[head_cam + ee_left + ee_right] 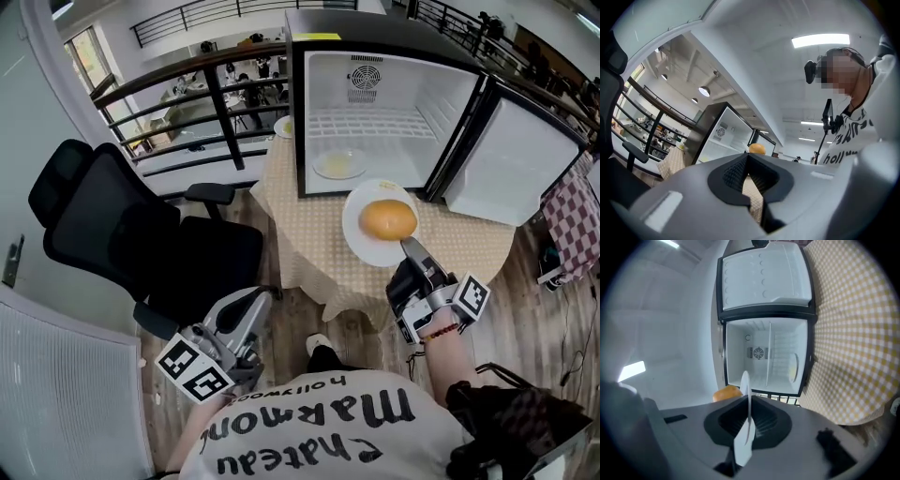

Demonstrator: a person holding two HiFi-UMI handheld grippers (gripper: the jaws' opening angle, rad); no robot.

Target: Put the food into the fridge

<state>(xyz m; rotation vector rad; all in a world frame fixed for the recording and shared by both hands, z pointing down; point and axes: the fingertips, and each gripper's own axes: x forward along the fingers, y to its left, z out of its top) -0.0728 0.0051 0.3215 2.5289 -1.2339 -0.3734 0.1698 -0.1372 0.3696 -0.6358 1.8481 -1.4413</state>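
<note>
R claw (410, 246) pinched tight on near rim of round white plate (361, 236) w/ round orange food (388, 219). Black mini fridge (319, 94), door open, is straight ahead past plate. L claw (255, 302) closed, empty, further back.

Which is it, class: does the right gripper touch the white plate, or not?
Touching. The right gripper view shows the right gripper clamped shut on the rim of the white plate.

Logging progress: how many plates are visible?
3: round white plate with orange bun, in the right gripper; pale plate on the fridge floor; small white plate on table left of fridge. More possibly hidden.
</note>
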